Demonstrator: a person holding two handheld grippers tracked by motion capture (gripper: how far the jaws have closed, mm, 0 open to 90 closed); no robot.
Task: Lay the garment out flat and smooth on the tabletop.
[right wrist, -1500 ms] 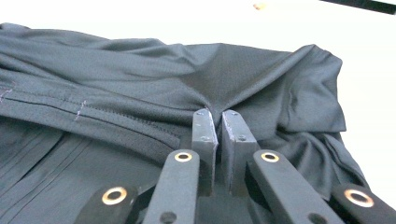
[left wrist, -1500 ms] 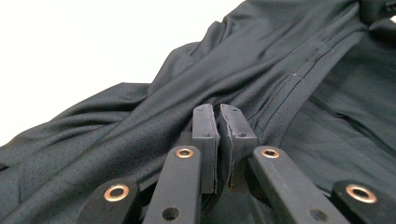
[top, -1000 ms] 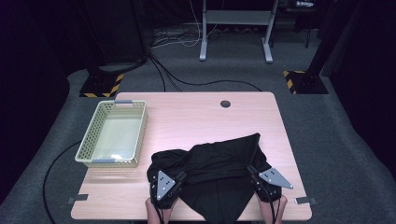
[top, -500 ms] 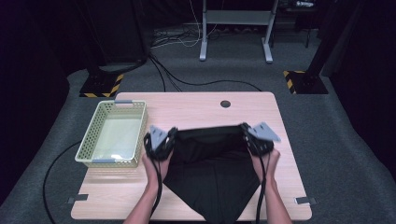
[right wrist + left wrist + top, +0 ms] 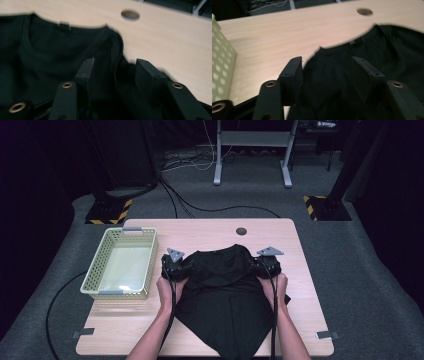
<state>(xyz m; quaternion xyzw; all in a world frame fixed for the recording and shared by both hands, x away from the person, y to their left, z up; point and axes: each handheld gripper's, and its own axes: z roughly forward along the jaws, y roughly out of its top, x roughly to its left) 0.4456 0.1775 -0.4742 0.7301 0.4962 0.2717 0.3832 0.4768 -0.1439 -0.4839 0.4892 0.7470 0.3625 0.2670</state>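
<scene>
A black T-shirt [image 5: 225, 295] lies folded on the wooden table [image 5: 205, 234], its collar [image 5: 62, 25] toward the far side. My left gripper [image 5: 176, 263] rests over the shirt's far left part, and my right gripper [image 5: 264, 262] over its far right part. In the left gripper view the left gripper [image 5: 329, 67] stands open, with the shirt [image 5: 362, 50] lying beneath and between the jaws. In the right gripper view the right gripper [image 5: 115, 66] is open too, above the dark cloth [image 5: 50, 52] near the shoulder edge. Neither pair of jaws pinches the fabric.
A pale green perforated basket [image 5: 122, 292] sits at the table's left side, close to my left hand. A round cable hole [image 5: 241, 231] lies in the table beyond the collar. Bare wood runs along the far edge and right of the shirt.
Both grippers carried the shirt's near hem from the front edge up and over to the far side, folding it. The jaws now stand open and the cloth lies flat.
</scene>
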